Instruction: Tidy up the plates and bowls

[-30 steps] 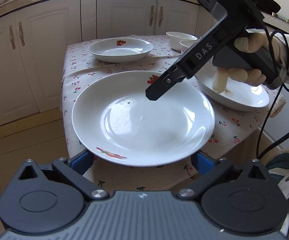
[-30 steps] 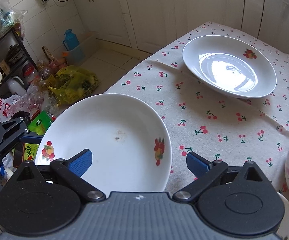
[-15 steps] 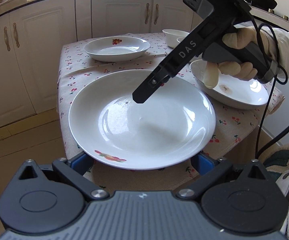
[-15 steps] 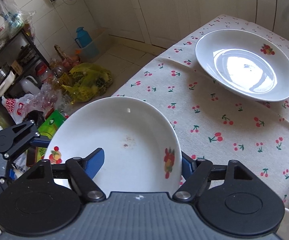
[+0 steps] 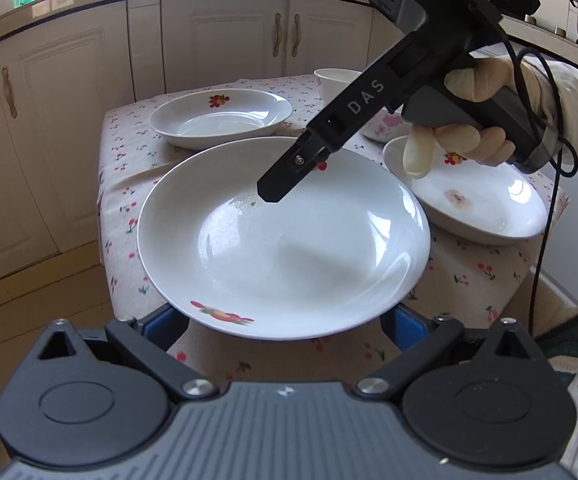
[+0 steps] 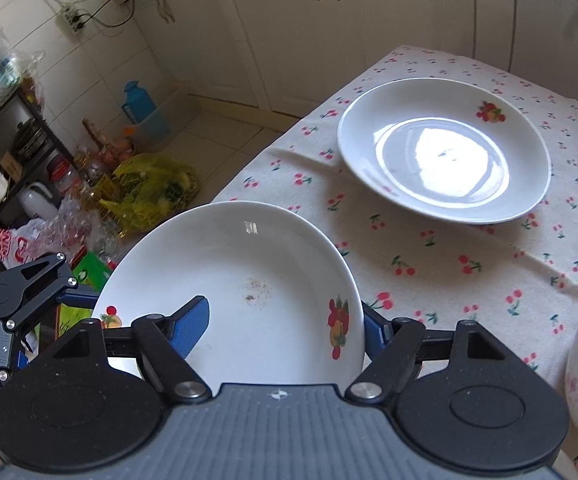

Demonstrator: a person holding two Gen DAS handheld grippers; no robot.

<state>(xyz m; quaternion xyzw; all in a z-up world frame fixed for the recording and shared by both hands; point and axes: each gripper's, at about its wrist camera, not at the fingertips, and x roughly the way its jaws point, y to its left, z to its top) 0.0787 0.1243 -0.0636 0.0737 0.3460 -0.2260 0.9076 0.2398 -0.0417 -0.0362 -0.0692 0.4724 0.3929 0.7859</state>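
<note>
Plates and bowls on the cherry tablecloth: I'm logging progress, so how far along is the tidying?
Done: nothing looks stacked. In hand: the right gripper is shut on the rim of a white fruit-print plate at the table's edge; the left gripper is open, fingers spread below it. Left: a second white plate, a stained third plate, a plain white bowl and a pink-flowered bowl sit apart.

Bright daylight, glare on white plates (image 6: 445, 152), fisheye-curved edges.
</note>
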